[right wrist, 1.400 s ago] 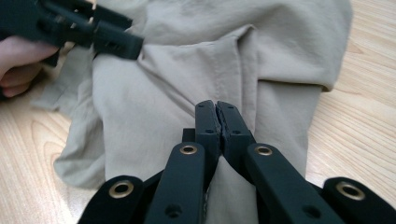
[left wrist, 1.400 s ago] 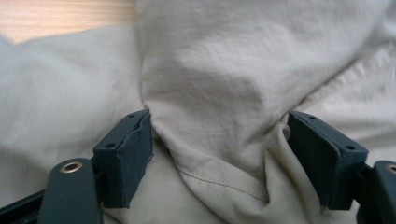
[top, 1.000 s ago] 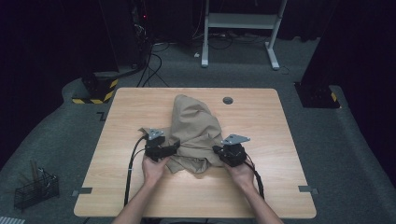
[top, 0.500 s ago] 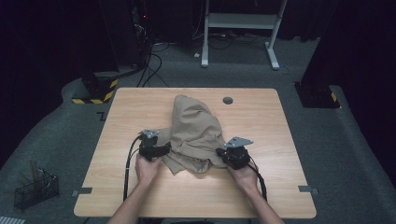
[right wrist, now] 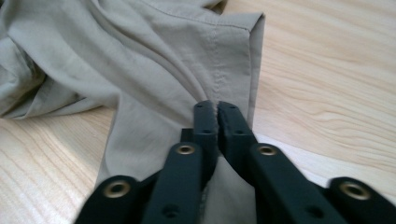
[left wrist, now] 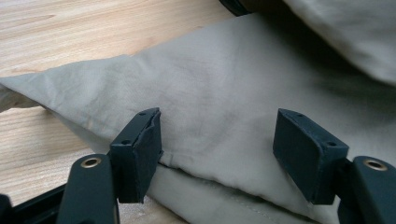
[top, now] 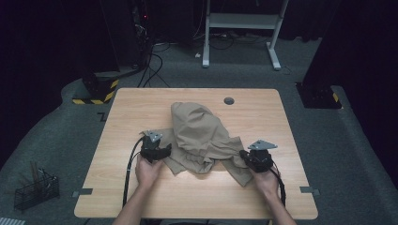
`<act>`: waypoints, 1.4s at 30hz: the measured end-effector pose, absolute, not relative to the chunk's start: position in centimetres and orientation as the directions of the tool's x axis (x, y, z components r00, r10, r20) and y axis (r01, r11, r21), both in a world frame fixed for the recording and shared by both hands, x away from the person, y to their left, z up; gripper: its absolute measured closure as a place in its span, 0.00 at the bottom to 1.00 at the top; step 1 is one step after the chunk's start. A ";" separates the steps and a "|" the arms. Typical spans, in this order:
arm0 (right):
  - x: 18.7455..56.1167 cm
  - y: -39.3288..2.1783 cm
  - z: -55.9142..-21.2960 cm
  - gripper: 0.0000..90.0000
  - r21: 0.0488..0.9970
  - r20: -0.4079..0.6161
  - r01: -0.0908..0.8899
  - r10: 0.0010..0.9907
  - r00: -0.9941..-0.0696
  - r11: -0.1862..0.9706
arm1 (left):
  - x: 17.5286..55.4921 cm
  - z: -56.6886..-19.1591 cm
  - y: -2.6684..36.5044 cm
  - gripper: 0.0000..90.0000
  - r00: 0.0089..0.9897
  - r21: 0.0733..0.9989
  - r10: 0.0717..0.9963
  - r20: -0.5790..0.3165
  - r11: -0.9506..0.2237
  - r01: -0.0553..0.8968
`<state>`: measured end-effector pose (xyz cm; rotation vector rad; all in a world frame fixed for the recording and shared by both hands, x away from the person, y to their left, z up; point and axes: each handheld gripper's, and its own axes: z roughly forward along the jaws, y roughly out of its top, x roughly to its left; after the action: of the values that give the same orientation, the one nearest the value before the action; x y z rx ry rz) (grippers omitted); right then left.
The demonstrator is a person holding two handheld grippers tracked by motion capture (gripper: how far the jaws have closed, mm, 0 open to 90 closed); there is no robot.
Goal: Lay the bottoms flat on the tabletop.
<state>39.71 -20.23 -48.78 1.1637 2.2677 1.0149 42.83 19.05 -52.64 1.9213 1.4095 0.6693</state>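
The beige garment (top: 202, 136) was spread between the claws: the left gripper (left wrist: 217, 149) was held released over its fold, the right gripper (right wrist: 217, 116) nearly clenched above its hemmed end, its jaws having just been opening.

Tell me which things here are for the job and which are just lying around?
For the job:
- beige cloth
- left gripper, open over the cloth
- right gripper, nearly closed at the cloth's hem

Just lying around:
- wire basket on the floor
- white table frame behind
- floor cables

Garment (top: 199, 129) lies mid-frame on the worktop (top: 263, 197); left gripper (top: 162, 152) at its lower-left edge, right gripper (top: 244, 157) at its lower right.
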 end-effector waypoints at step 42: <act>41.7 -16.0 -47.5 0.94 0.766 -0.002 0.477 0.745 -0.668 0.430 | 42.8 -52.6 18.9 0.36 0.297 0.756 0.954 0.030 -0.216 0.618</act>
<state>41.69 -16.04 -47.50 1.0465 2.3471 1.0940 42.78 18.94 -52.63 1.9284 1.3990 0.6740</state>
